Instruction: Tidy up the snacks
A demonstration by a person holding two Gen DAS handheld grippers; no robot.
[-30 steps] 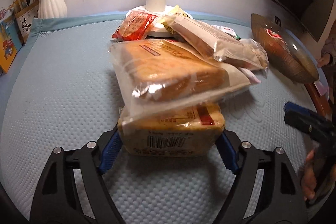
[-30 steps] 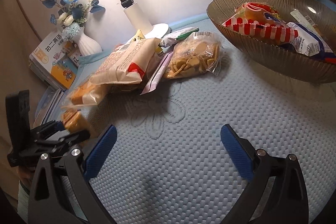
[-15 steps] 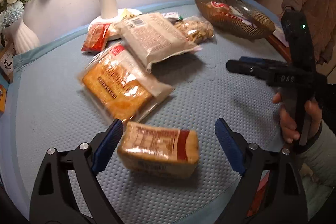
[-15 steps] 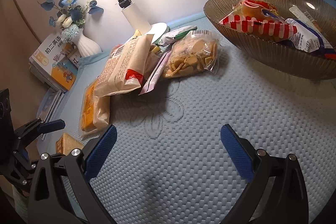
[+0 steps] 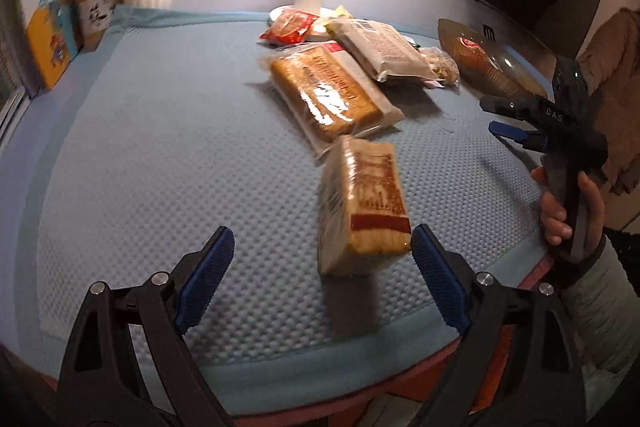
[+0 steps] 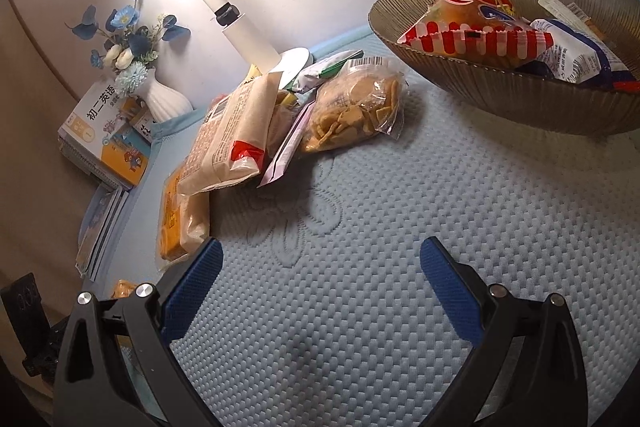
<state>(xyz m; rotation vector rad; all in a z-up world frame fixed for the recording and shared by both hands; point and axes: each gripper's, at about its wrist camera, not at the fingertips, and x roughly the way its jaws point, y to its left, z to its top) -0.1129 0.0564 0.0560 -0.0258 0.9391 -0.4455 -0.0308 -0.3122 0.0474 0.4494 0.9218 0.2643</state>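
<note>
Gaping wide and holding nothing, the left gripper (image 5: 322, 269) hovers over the tabletop (image 5: 140, 147), with a small bread pack (image 5: 362, 209) just beside its right finger. Past that lie a flat cake pack (image 5: 328, 91) and a pale bag (image 5: 378, 47). The right gripper (image 6: 320, 271) also stands wide and empty, facing a cracker bag (image 6: 352, 111) and, farther right, a bowl (image 6: 500, 95) of snacks.

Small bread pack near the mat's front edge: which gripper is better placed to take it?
Left. The small bread pack lies just ahead of the open left gripper, beside its right jaw. The right gripper, also open, faces bare mat nearer the bowl.
</note>
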